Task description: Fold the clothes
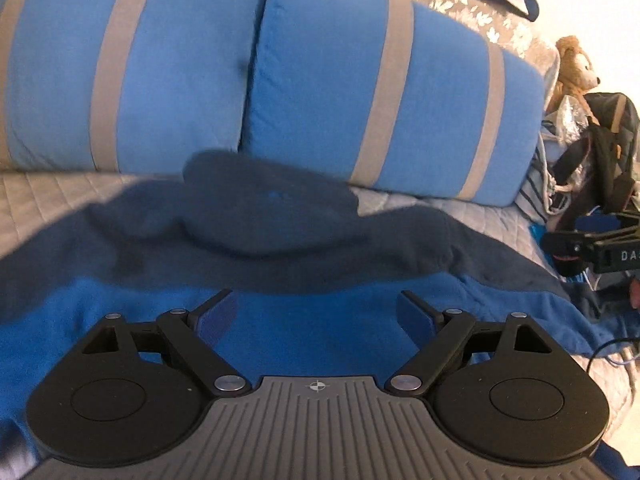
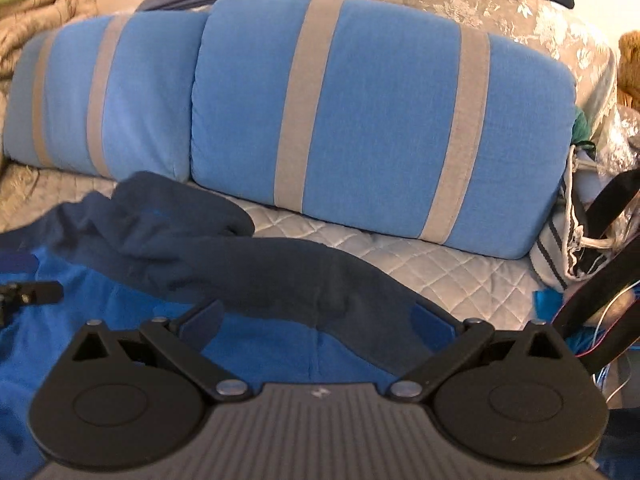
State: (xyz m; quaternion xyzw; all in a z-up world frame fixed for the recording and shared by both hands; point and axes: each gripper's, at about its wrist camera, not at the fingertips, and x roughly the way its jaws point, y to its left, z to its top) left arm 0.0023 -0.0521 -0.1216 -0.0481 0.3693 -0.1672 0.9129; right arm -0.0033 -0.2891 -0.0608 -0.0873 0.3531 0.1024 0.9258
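Left gripper (image 1: 316,312): jaws spread wide, nothing clamped, bright blue cloth seen below.
Right gripper (image 2: 316,322): jaws spread wide, nothing clamped, held over the dark sleeve.
Garment (image 1: 280,332): a blue top with navy shoulders and hood, laid out on the bed (image 2: 440,268).
Pillows (image 2: 380,120): two blue ones with grey stripes, propped behind the garment.
Toy bear (image 1: 574,64): seen far right.

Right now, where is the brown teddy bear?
In the left wrist view the teddy bear sits at the far right edge, just past the end of the right striped cushion and above a dark bag.
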